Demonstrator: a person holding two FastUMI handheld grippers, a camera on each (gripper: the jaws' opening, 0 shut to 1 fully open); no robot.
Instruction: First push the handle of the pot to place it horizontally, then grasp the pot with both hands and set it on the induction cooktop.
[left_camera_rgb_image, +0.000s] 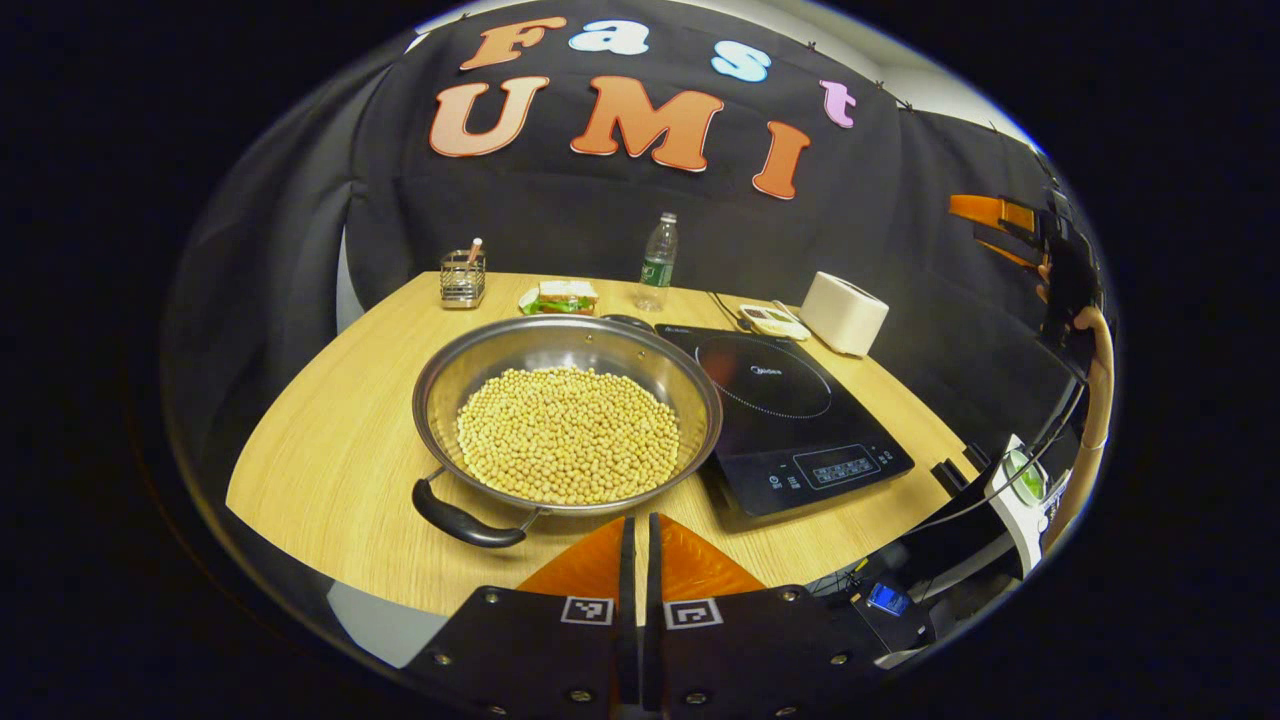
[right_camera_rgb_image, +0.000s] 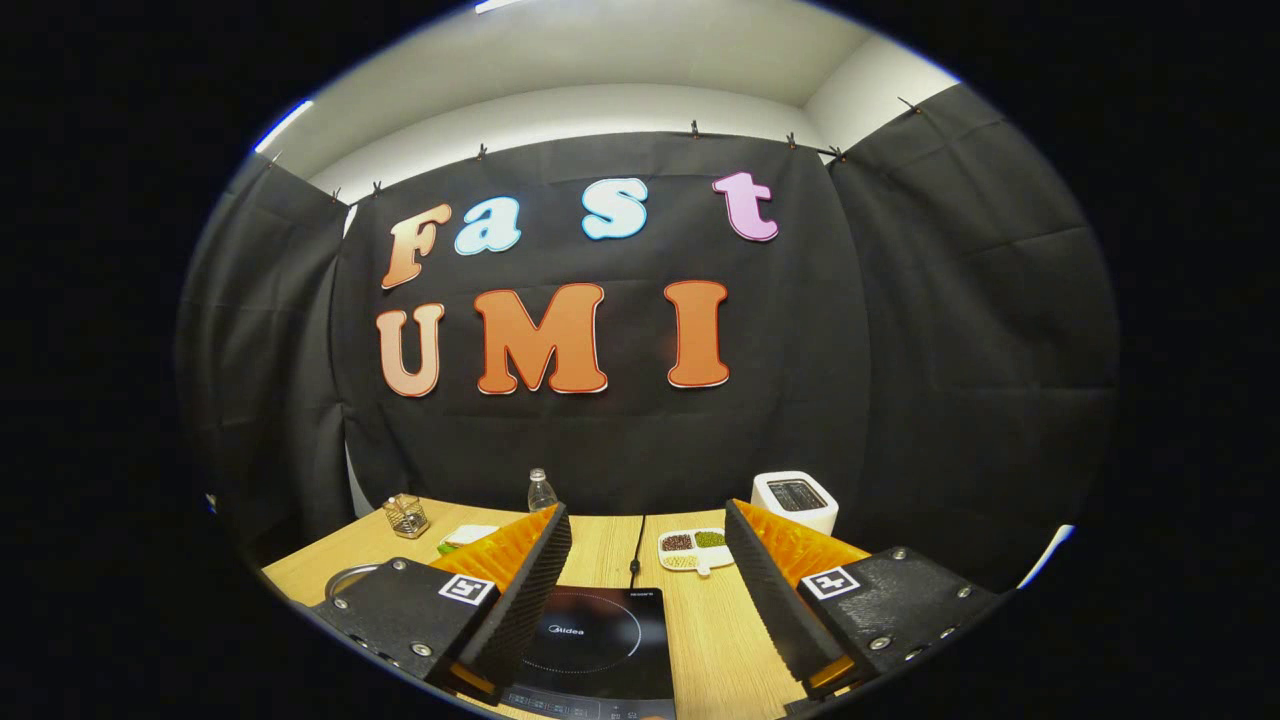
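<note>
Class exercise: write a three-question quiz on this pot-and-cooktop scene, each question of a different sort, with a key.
1. True or false: the pot already sits on the induction cooktop.
2. What fills the pot?
3. Which gripper's fingers are spread wide apart? A) left gripper B) right gripper

Key
1. False: it stands on the table, beside the cooktop.
2. Small yellowish beans.
3. B.

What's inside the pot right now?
The pot holds a heap of pale round beans covering most of its bottom. Anything beneath the beans is covered and can't be seen.
</note>
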